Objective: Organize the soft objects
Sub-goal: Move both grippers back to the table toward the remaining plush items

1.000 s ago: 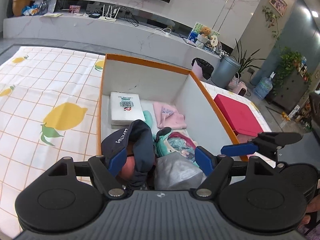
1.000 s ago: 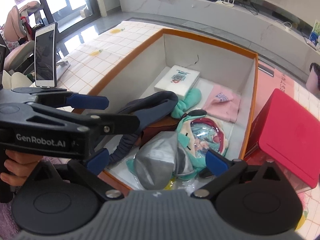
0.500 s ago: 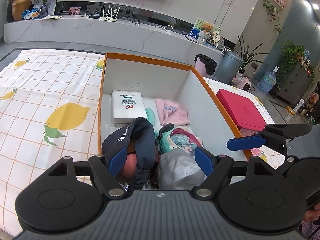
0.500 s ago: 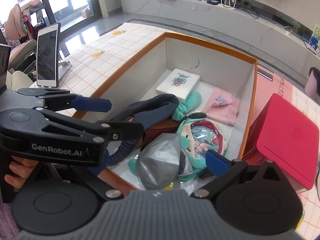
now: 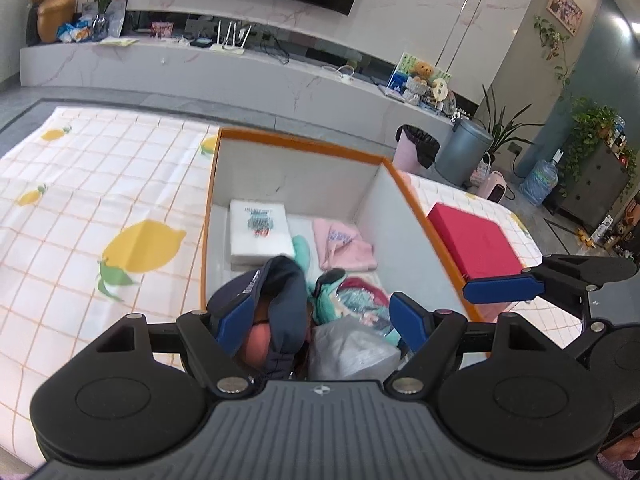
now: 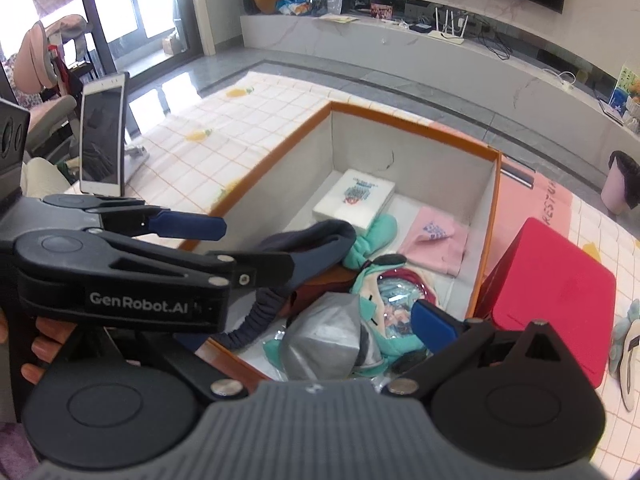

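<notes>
Lemon-print mat, orange-rimmed box crowded near edge, both grippers' jaws released, empty.

Left gripper is held angled downward, jaws spread wide, nothing pressed between the blue pads. Right gripper is tilted down more steeply, jaws also apart, only one blue pad seen in its own view. Fingers of the left hand are seen wrapped under the left gripper's body.
</notes>
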A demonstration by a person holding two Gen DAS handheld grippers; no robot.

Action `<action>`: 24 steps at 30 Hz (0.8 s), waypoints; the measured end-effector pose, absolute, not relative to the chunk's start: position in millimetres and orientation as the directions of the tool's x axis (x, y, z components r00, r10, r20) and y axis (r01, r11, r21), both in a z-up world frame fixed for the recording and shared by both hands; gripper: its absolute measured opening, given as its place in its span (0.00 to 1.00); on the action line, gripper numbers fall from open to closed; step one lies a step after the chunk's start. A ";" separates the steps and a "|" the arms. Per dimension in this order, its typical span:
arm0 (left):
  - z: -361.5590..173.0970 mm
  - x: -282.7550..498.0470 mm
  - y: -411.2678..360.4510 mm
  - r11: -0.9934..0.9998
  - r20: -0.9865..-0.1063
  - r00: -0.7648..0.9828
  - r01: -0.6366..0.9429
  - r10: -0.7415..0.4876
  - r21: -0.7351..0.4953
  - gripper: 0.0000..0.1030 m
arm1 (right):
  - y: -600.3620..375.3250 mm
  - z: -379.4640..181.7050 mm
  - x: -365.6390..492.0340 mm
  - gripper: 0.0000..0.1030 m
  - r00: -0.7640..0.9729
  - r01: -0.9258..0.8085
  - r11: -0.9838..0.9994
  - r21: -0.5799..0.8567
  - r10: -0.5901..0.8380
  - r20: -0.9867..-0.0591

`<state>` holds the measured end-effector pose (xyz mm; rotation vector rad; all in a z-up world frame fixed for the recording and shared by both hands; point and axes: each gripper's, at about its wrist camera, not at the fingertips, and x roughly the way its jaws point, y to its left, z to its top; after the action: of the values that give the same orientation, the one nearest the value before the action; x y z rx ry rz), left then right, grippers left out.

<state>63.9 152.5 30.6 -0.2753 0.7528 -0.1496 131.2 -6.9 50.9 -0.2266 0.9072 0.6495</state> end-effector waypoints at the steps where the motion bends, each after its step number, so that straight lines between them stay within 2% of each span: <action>1: 34.3 63.3 151.3 0.954 -0.643 0.730 0.042 -0.231 -0.296 0.88 | -8.8 55.5 130.7 0.97 0.445 -0.613 0.786 0.080 0.427 -0.787; 7: 72.4 56.9 139.1 0.966 -0.567 0.799 0.064 -0.200 -0.251 0.88 | -54.7 108.4 125.5 0.98 0.582 -0.571 0.821 -0.006 0.400 -0.708; 11: 94.2 55.5 123.5 0.961 -0.534 0.812 0.109 -0.234 -0.255 0.88 | -116.1 141.1 131.1 0.98 0.709 -0.419 0.908 -0.017 0.315 -0.631; 14: 105.7 53.5 103.1 0.956 -0.512 0.817 0.151 -0.265 -0.253 0.88 | -162.9 148.6 141.1 0.98 0.778 -0.256 0.966 -0.041 0.181 -0.601; 19: 109.8 52.6 52.1 0.936 -0.509 0.789 0.252 -0.345 -0.244 0.88 | -235.8 116.7 183.8 0.98 0.758 -0.032 0.999 -0.016 0.014 -0.652; 24: 87.6 55.3 -11.0 0.906 -0.531 0.733 0.347 -0.424 -0.243 0.88 | -302.2 35.6 246.2 0.97 0.671 0.099 0.989 0.106 0.013 -0.742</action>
<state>55.3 -11.0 87.6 -0.1307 0.6154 -0.4251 246.2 -302.2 35.6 0.1420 0.8349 -0.0489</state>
